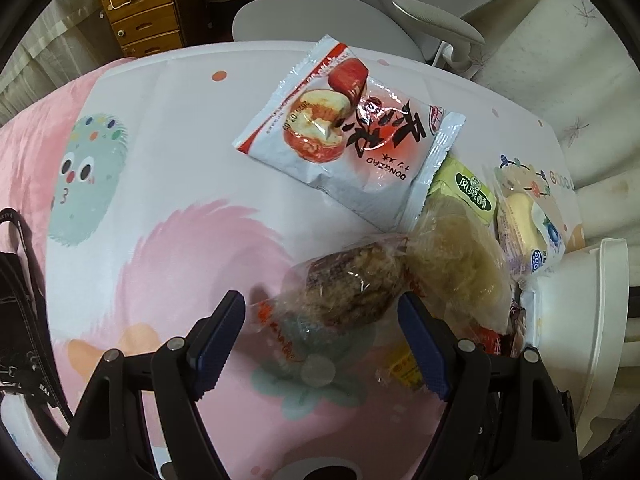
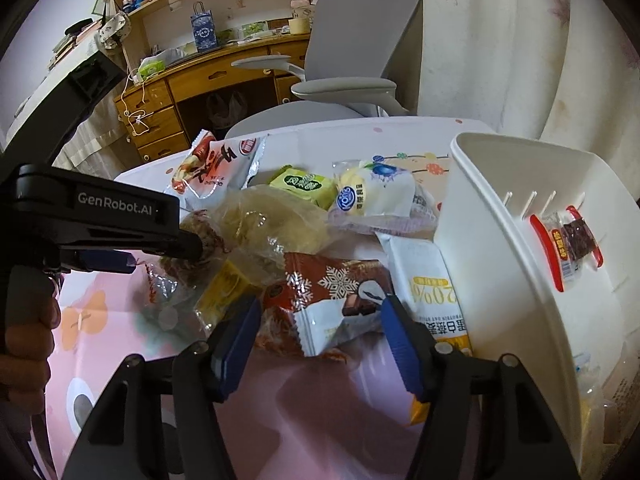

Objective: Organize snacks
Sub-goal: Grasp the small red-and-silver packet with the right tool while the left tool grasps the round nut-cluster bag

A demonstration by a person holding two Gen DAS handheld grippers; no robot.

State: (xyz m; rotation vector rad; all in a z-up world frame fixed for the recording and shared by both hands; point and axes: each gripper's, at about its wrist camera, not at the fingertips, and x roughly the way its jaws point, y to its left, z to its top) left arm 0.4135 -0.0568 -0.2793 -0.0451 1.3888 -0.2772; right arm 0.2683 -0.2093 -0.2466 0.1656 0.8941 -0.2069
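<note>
My left gripper (image 1: pixel 320 326): black frame, ribbed blue pads spread wide; the brown floss cake in clear crinkled wrap (image 1: pixel 344 284) sits between the tips, no pad pressing it.
My right gripper (image 2: pixel 318 326): same blue pads, open; the brown snowflake chocolate packet (image 2: pixel 336 300) lies between the fingers, untouched as far as I can tell.
Just beyond my left tips: a pale yellow pastry in a soft clear bag (image 1: pixel 456 256); further on, a glossy white jujube packet (image 1: pixel 348 128) lying flat.
Right of my right gripper: a white flat bar wrapper (image 2: pixel 434 280) leaning against the white plastic bin (image 2: pixel 496 216); inside it a small red-edged sachet (image 2: pixel 568 248).
Farther ahead: a green pillow pack (image 2: pixel 306 184) beside a white and yellow cake pack (image 2: pixel 372 194).
Underneath: smooth pink cartoon-print cloth (image 1: pixel 160 184).
</note>
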